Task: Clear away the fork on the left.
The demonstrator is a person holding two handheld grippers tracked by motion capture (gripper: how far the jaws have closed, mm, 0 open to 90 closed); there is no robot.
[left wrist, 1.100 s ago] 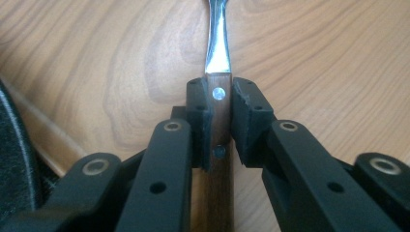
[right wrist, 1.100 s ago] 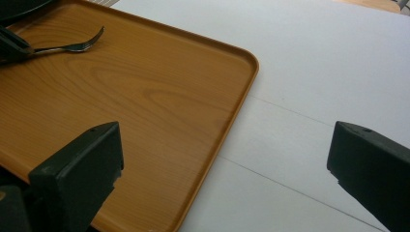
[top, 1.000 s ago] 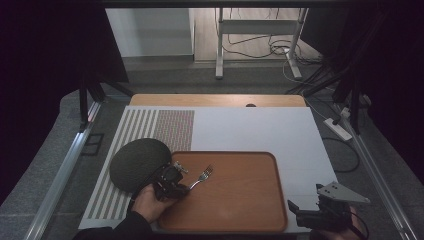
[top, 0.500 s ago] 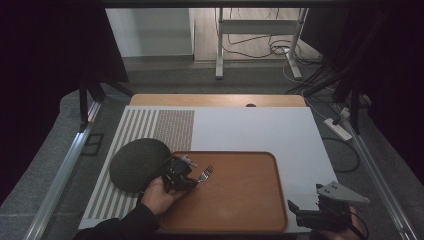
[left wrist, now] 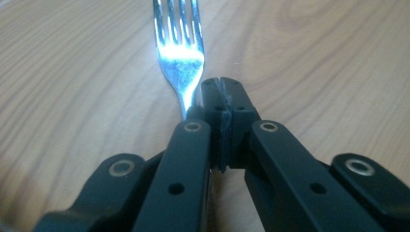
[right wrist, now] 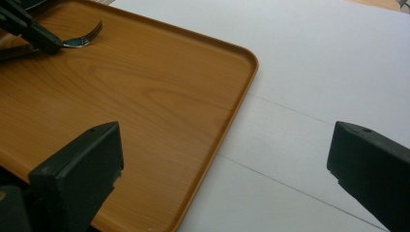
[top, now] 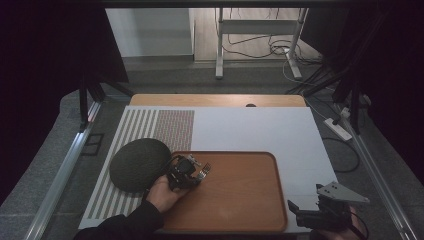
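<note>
Dim floor and cables surround the tabletop (top: 250, 127), where a wooden tray (top: 240, 190) lies beside a dark round mat (top: 137, 162). A second ago the fork (left wrist: 180, 58) stuck out farther onto the tray from the left gripper (top: 192, 170); since then the jaws have been closing and are now clenched, pads pressed together. In the left gripper view the fork's neck runs beside the left jaw rather than plainly between the pads, so I cannot tell whether it is truly pinched; its handle is hidden under the gripper. Tines point out over the tray's left end. The right gripper (top: 300, 212) rests released, jaws wide, at the near right corner.
</note>
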